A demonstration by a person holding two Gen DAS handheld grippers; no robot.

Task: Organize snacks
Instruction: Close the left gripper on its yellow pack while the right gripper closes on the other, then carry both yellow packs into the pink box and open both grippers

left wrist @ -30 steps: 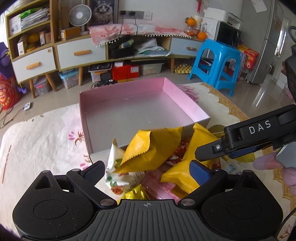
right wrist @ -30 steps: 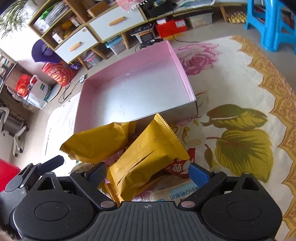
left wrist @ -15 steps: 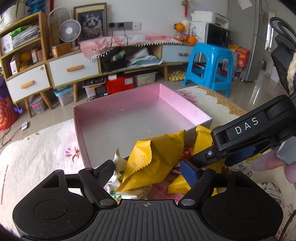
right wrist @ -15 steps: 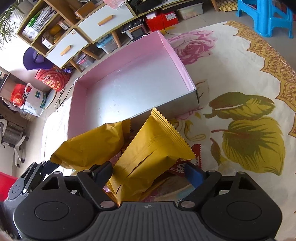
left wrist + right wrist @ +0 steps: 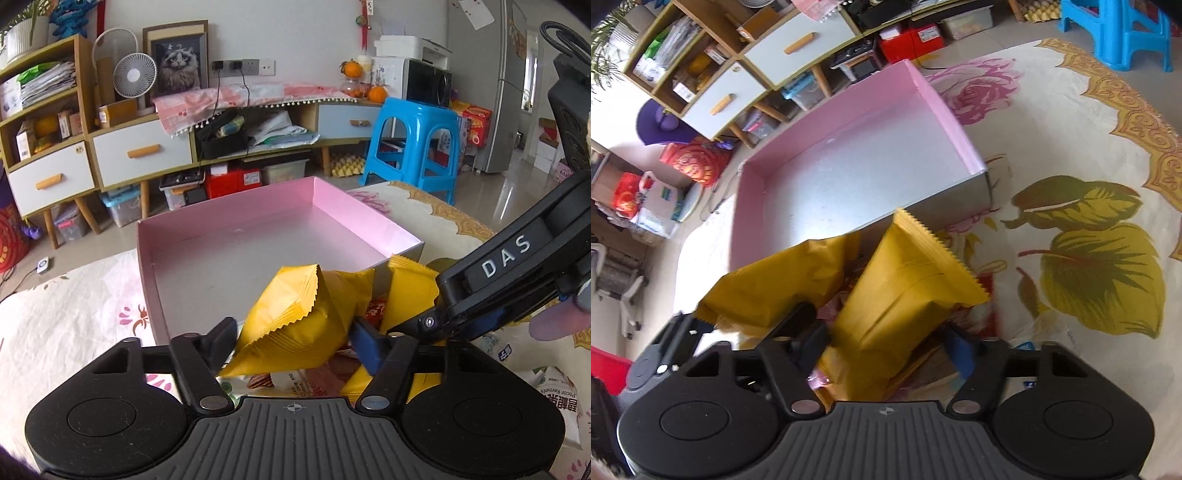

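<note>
Home living room, probably: sideboard point(image 5: 140, 155), fan point(image 5: 129, 79), fridge point(image 5: 511, 92), cat picture point(image 5: 177, 62).

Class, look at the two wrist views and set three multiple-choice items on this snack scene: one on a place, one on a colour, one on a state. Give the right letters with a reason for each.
1. Where does the pile of snacks lie?
A. inside the box
B. on the cloth in front of the box's near wall
C. on the blue stool

2. What colour are the box's inner walls?
A. pink
B. green
C. black

3. What is inside the box?
A. two yellow packets
B. a fan
C. nothing

Answers:
1 B: the snack pile sits outside the box, on the flowered cloth.
2 A: the walls show pink in both views.
3 C: its grey floor is bare. One yellow packet stands between the fingers of the left gripper, another yellow packet between those of the right gripper, both closing.
</note>
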